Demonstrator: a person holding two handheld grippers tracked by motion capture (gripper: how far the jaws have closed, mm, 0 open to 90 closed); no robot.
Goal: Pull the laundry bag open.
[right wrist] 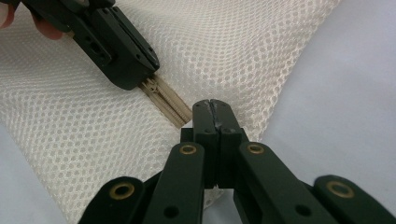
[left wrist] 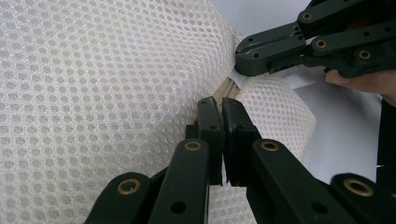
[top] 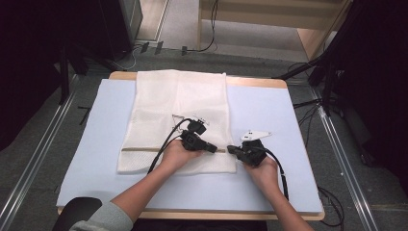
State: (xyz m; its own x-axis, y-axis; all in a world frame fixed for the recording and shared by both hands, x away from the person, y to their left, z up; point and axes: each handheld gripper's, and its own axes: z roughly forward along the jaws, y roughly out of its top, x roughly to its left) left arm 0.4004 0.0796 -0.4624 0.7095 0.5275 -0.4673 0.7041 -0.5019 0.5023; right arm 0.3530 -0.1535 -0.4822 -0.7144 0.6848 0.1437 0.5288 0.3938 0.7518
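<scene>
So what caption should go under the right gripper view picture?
Right tool pinches the mesh bag at its zipper end, left tool clamped farther along.

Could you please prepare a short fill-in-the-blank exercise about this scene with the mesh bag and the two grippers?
1. The white mesh bag lies on a light ____ mat.
2. A beige ____ runs across the bag between the two grippers.
3. The left gripper grips the zipper with its jaws ____.
4. The right gripper pinches the bag's ____ by the zipper's end.

Missing words: blue; zipper; shut; edge
</scene>
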